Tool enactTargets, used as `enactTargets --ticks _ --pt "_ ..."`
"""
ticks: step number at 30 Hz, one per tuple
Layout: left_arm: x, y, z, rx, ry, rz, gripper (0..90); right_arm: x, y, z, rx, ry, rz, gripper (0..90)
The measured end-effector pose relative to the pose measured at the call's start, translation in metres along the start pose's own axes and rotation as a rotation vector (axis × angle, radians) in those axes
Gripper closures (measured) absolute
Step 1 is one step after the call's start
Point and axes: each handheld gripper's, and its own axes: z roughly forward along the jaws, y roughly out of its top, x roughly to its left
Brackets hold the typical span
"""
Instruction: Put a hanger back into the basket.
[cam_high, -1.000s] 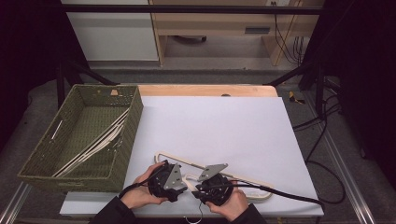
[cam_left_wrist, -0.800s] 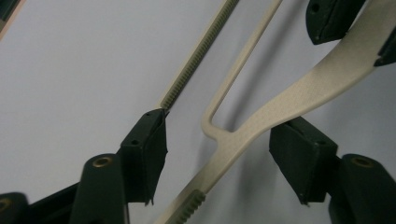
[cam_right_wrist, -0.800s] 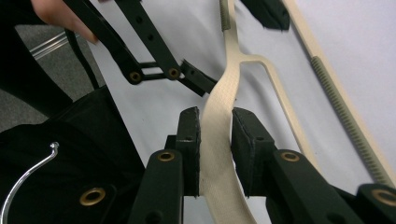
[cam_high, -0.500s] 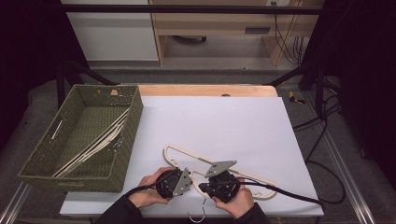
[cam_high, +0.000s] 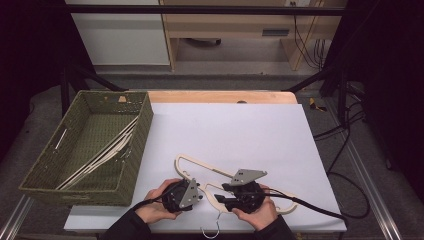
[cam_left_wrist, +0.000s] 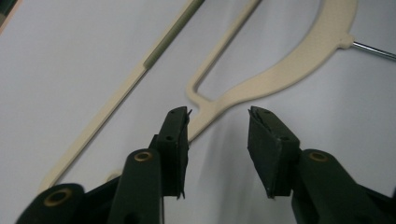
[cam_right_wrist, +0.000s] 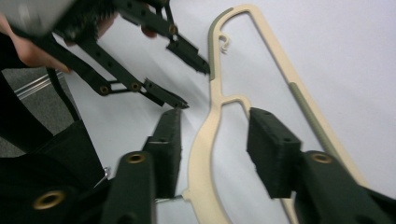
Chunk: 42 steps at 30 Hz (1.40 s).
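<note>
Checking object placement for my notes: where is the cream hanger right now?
In the high view the cream hanger lies flat on the white table cover, near its front edge, right of the green basket, between the left gripper and right gripper.

**Lab recording bench, not a home**

I'm working at a rigged test station. My table (cam_high: 280, 125) is covered with a plain white sheet, a strip of bare wood showing at its far edge. Metal rails (cam_high: 385, 210) run along the sides, and black frame struts (cam_high: 320, 75) angle up from them. Dark curtains (cam_high: 395, 75) close off both flanks. Loose cables (cam_high: 350, 125) trail over the grey floor at right; more hang under the wooden desk (cam_high: 240, 30) behind. A white cabinet (cam_high: 120, 35) stands beside that desk. Everything is staged for capture, nothing domestic.
</note>
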Motion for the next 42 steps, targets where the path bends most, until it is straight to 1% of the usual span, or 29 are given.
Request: enactTargets --ticks 1,4,5,7,8,9,10,13,16,17,18,19,20,21,22,23,25,26,27,29,31,32,33,36,37,38,40,41,42 --pt "0.002 -0.002 -0.002 -0.011 0.005 -0.033 56.6 0.001 -0.001 0.003 0.005 0.004 -0.001 53.4" --pt "0.01 -0.009 -0.009 -0.032 0.002 -0.127 48.2 0.004 -0.007 0.016 0.02 0.008 0.006 51.0" --pt "0.013 -0.011 -0.012 -0.045 0.001 -0.171 45.7 0.005 -0.009 0.02 0.032 0.01 0.005 51.0" --pt "0.016 -0.013 -0.015 -0.056 -0.002 -0.215 39.4 0.006 -0.013 0.031 0.057 0.007 0.004 51.5" --pt "0.017 -0.014 -0.016 -0.063 -0.001 -0.226 35.9 0.007 -0.016 0.036 0.079 0.002 0.008 52.2" --pt "0.018 -0.015 -0.017 -0.077 -0.004 -0.251 33.1 0.006 -0.017 0.039 0.088 -0.002 -0.005 53.2" --pt "0.019 -0.015 -0.017 -0.082 -0.004 -0.262 31.4 0.007 -0.02 0.043 0.102 -0.012 -0.002 54.5" --pt "0.02 -0.016 -0.018 -0.077 -0.001 -0.279 25.6 0.009 -0.023 0.049 0.131 -0.008 -0.009 57.2" --pt "0.02 -0.017 -0.017 -0.094 -0.019 -0.33 20.3 0.01 -0.024 0.05 0.125 -0.023 -0.026 60.3" --pt "0.021 -0.017 -0.017 -0.099 -0.023 -0.345 19.0 0.011 -0.024 0.049 0.131 -0.036 -0.02 62.1" --pt "0.022 -0.017 -0.018 -0.104 -0.027 -0.358 17.1 0.013 -0.024 0.05 0.131 -0.049 -0.038 63.5" --pt "0.023 -0.017 -0.018 -0.11 -0.029 -0.374 15.9 0.014 -0.024 0.05 0.137 -0.06 -0.029 63.8" --pt "0.023 -0.017 -0.019 -0.117 -0.032 -0.391 14.8 0.015 -0.024 0.05 0.138 -0.062 -0.04 64.3" --pt "0.024 -0.018 -0.02 -0.122 -0.034 -0.402 14.0 0.016 -0.023 0.051 0.149 -0.072 -0.039 65.0" --pt "0.025 -0.018 -0.02 -0.126 -0.038 -0.409 13.6 0.017 -0.023 0.051 0.154 -0.08 -0.053 65.9" --pt "0.025 -0.018 -0.021 -0.131 -0.037 -0.416 13.5 0.019 -0.022 0.051 0.154 -0.088 -0.045 67.4" --pt "0.026 -0.018 -0.021 -0.136 -0.033 -0.414 13.3 0.019 -0.022 0.051 0.159 -0.078 -0.043 72.5" --pt "0.025 -0.018 -0.021 -0.137 -0.036 -0.41 13.4 0.018 -0.022 0.051 0.161 -0.072 -0.045 72.9" --pt "0.025 -0.017 -0.021 -0.137 -0.034 -0.4 13.5 0.019 -0.021 0.051 0.168 -0.076 -0.026 73.0" --pt "0.024 -0.016 -0.02 -0.133 -0.036 -0.386 13.5 0.019 -0.02 0.052 0.17 -0.072 -0.013 73.1" --pt "0.022 -0.015 -0.018 -0.129 -0.041 -0.365 13.5 0.016 -0.018 0.051 0.181 -0.054 0.015 73.2" --pt "0.021 -0.014 -0.018 -0.13 -0.041 -0.358 13.5 0.015 -0.017 0.051 0.182 -0.055 0.017 73.3" --pt "0.021 -0.014 -0.018 -0.129 -0.042 -0.348 13.6 0.014 -0.017 0.05 0.183 -0.049 0.0 73.3" --pt "0.019 -0.012 -0.016 -0.128 -0.051 -0.323 13.6 0.013 -0.015 0.048 0.18 -0.04 0.029 73.3" --pt "0.018 -0.011 -0.015 -0.117 -0.054 -0.299 13.6 0.01 -0.014 0.046 0.167 -0.022 0.018 73.3" --pt "0.017 -0.01 -0.014 -0.113 -0.055 -0.286 13.6 0.008 -0.013 0.044 0.161 -0.01 0.027 73.3" --pt "0.014 -0.008 -0.012 -0.103 -0.063 -0.258 13.8 0.006 -0.012 0.04 0.155 0.0 0.035 73.3" --pt "0.013 -0.006 -0.009 -0.094 -0.066 -0.237 13.8 0.005 -0.011 0.039 0.15 0.008 0.027 73.3" --pt "0.011 -0.004 -0.007 -0.082 -0.066 -0.21 14.1 0.005 -0.01 0.037 0.142 0.013 0.038 73.3"
